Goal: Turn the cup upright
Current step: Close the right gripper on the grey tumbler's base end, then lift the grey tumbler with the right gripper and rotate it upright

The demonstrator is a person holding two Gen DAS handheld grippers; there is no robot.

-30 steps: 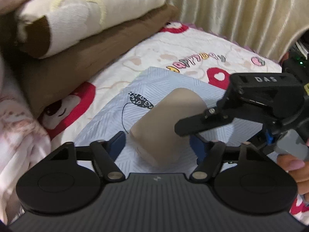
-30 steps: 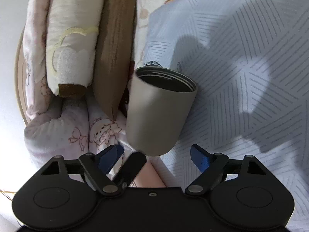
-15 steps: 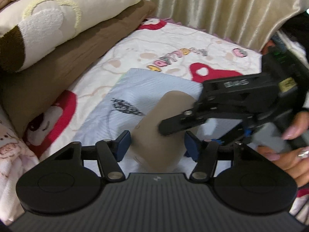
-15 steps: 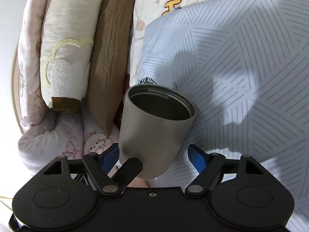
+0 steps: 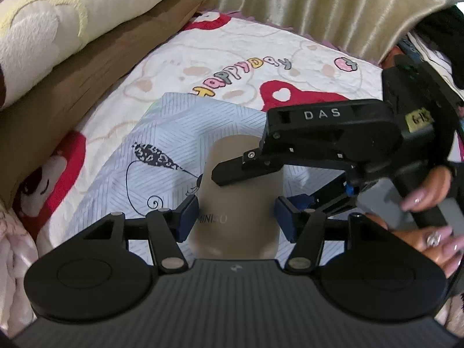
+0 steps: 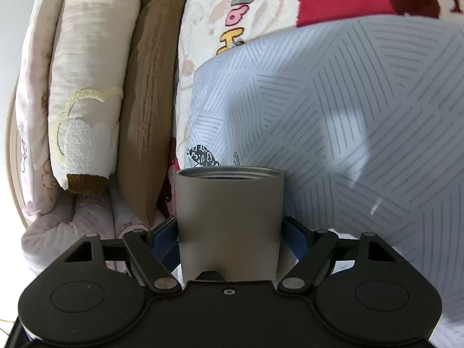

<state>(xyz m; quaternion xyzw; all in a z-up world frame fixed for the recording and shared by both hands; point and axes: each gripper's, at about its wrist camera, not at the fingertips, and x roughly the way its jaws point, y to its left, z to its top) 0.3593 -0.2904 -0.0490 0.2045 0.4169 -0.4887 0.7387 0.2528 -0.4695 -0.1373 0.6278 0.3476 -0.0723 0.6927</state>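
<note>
taupe cup clamped by both grippers, long axis running along right gripper, open mouth aimed 12 o'clock, left gripper squeezing its sides, over the striped cloth

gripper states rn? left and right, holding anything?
Left gripper: shut on the cup, pads against both sides near its base.
Right gripper: shut on the same cup, fingers against its sides.

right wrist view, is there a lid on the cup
No, the cup has no lid: its threaded rim is open, facing away from the right gripper.
</note>
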